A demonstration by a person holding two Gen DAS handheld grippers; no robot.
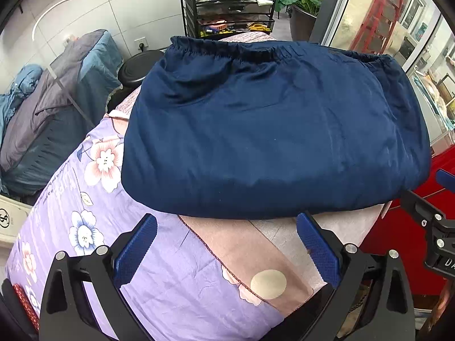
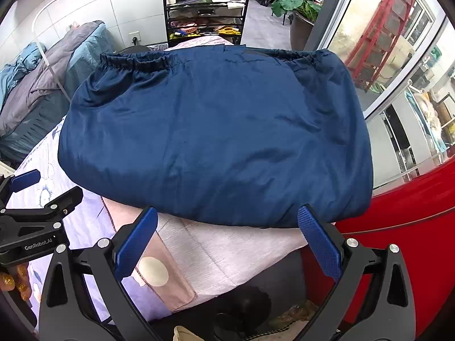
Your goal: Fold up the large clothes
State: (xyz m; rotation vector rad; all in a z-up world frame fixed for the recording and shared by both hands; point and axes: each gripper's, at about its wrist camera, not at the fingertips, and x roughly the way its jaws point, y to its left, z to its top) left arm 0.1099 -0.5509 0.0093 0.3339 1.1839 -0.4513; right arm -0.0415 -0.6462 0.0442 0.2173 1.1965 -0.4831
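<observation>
In the left wrist view we see our left gripper [image 1: 226, 248] low at the near edge, its blue fingers [image 1: 136, 248] spread wide apart and grasping nothing. Just beyond them lies the navy garment [image 1: 273, 130], folded into a broad bundle with its elastic gathered hem along the far side. It rests on a tabletop covered by a lilac floral sheet [image 1: 85, 207] and a pink cloth [image 1: 244, 244] (a pale round patch sits on the pink part, near us). At the right edge the other gripper pokes into view, beside something red [image 1: 398, 238]. Far left there is a heap of grey and blue bedding [image 1: 57, 108]; far behind stands a black wire rack [image 1: 227, 14] with bottles on top, and a potted plant [image 1: 304, 2] to its right.

In the right wrist view our right gripper [image 2: 227, 244] also sits near, fingers [image 2: 320, 244] released and wide, empty. The navy garment [image 2: 216, 136] fills the middle, its near fold just past the fingertips, its right part overhanging the red surface [image 2: 398, 213]. The left gripper [image 2: 34, 196] shows at the left, apart from the garment.
</observation>
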